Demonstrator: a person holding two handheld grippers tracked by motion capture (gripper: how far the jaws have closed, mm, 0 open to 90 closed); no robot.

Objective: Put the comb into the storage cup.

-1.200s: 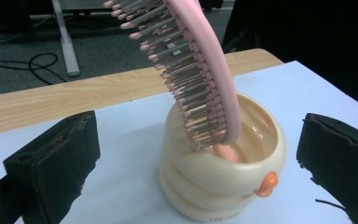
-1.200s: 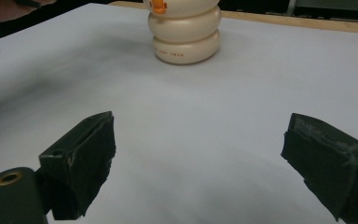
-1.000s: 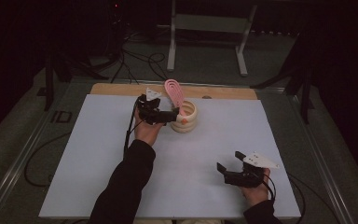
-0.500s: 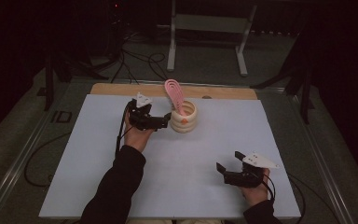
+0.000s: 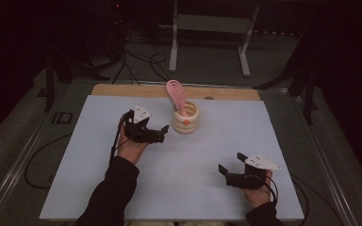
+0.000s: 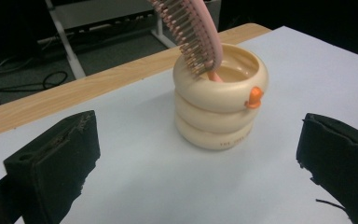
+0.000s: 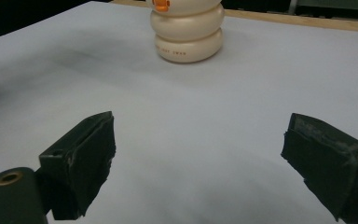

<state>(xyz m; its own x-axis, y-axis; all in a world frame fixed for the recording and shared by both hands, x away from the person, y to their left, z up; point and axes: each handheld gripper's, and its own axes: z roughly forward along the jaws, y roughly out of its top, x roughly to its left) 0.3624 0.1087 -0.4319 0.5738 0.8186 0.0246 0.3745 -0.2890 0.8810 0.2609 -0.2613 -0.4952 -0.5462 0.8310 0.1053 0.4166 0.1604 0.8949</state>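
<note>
Surface: pale blue-white sheet [image 5: 169,188] on wood-edged surface, dark room | pink bristled plastic hairbrush [image 5: 176,95] stands handle-down in cream ringed cup [image 5: 186,118], head tilting up and away | left tool [image 5: 156,133] spread beside cup | right tool [image 5: 230,170] spread, empty.

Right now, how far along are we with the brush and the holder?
The pink brush already stands in the cream holder, bristle end up, leaning against its rim. Nothing is in hand: the left gripper sits open beside the holder, and the right gripper rests open near the table's front edge. Little seems left.
</note>
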